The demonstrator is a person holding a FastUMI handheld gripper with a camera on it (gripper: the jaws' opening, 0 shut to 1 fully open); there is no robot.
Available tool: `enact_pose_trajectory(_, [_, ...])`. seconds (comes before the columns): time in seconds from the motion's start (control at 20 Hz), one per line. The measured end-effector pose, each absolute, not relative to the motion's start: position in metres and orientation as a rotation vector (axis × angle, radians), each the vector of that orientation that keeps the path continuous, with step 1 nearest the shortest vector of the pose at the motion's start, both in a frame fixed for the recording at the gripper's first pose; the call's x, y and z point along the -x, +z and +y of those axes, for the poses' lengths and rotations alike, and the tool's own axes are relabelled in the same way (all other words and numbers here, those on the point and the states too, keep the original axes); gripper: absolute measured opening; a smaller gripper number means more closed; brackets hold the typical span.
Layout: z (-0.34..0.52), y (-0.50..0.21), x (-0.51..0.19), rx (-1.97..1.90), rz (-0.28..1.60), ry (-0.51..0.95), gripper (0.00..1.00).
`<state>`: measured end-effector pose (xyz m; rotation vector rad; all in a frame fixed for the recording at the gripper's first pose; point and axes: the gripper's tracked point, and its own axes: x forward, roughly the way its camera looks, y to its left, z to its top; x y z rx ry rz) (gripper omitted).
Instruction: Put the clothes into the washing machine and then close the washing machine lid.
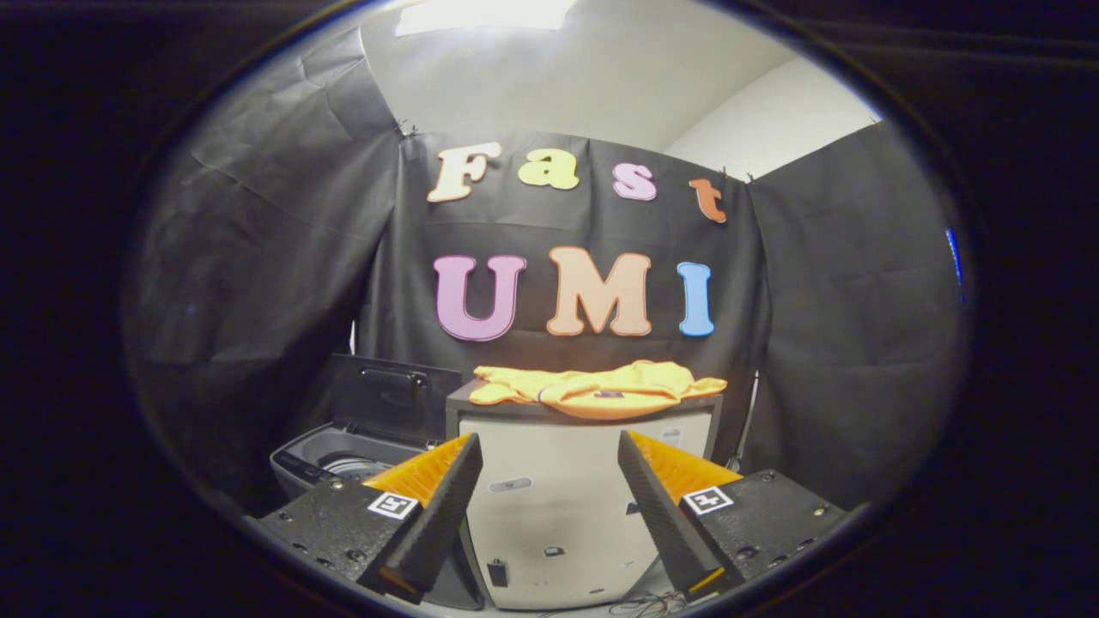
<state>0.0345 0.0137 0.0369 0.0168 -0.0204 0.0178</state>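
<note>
Two fingers (pixel 549 481) stand wide, empty; the yellow clothes (pixel 597 388) lie beyond on the cabinet (pixel 549 506). Reaching step: next, advance and grasp them, then the open washing machine (pixel 361 455).

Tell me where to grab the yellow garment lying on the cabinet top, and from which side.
Take the yellow garment at its bunched middle hump, from above and front; its edges lie flat on the cabinet. The gripper is open, below and short of it.
</note>
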Motion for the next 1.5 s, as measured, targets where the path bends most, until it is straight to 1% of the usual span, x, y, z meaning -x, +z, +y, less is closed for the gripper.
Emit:
enact_pose_trajectory(0.4, [0.018, 0.061, -0.083, -0.037, 0.057, 0.033, 0.97])
enact_pose_trajectory(0.65, [0.009, 0.073, -0.14, -0.051, 0.121, 0.045, 0.97])
enact_pose_trajectory(1.0, [-0.02, 0.046, -0.24, -0.083, 0.306, -0.021, 0.97])
enact_pose_trajectory(1.1, [-0.016, 0.038, -0.268, -0.116, 0.387, 0.005, 0.97])
enact_pose_trajectory(1.2, [-0.018, 0.019, -0.286, -0.103, 0.497, 0.02, 0.95])
enact_pose_trajectory(1.35, [-0.036, -0.01, -0.305, -0.057, 0.63, -0.014, 0.96])
enact_pose_trajectory(1.5, [-0.045, -0.024, -0.32, -0.087, 0.677, -0.042, 0.96])
